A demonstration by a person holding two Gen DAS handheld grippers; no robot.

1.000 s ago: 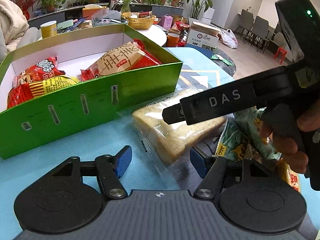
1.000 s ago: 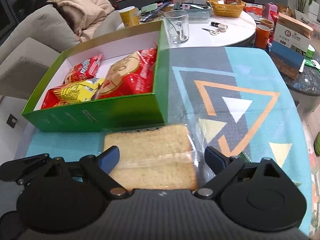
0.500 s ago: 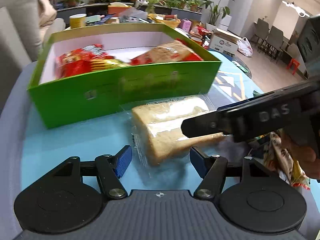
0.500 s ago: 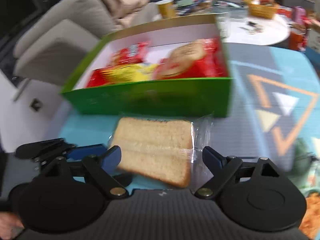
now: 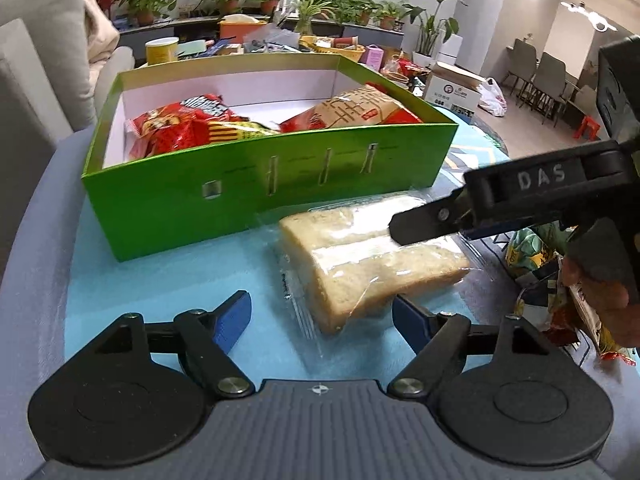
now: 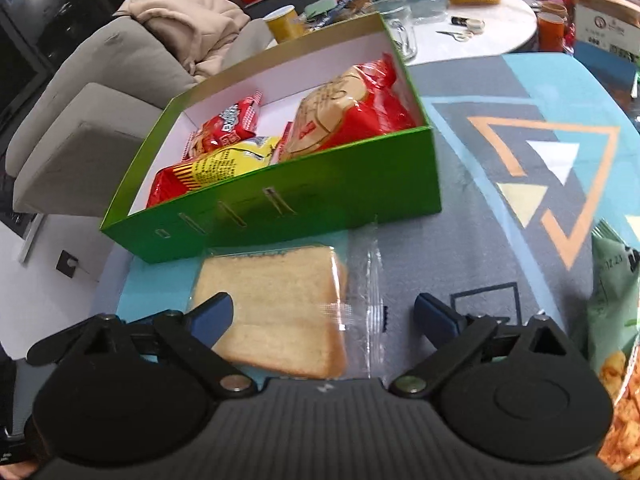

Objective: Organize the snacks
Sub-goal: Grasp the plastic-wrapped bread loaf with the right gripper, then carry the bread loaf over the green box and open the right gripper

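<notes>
- Green box [image 5: 256, 188] sits just past both claws, with red and yellow snack bags [image 5: 188, 128] already inside it.
- Bread [image 5: 360, 256] in its clear wrap lies on the blue cloth [image 5: 160, 280], right in front of the box and not in it yet.
- A moment ago the left claw [image 5: 320, 316] was narrower. Now its jaws are opening wider. The near end of the bread is between the blue pads [image 5: 232, 316], but they do not press on it.
- The box also looks more square-on to the left claw than before, so that hand has swung around toward the bread.
- The right claw [image 6: 320, 316] is apart too. The bread lies under it and a bit to its left, with the left pad [image 6: 210, 316] over the slice. I cannot tell if that pad touches the wrap.
- From the left claw's view, the right claw's finger [image 5: 436, 220] hangs over the far end of the bread.
- More bags [image 6: 612, 320] wait off to the right of the right claw.
- I think the bread is next to go in the box. The wider left claw looks ready to close on it, but the wrap is slippery and could slide.
</notes>
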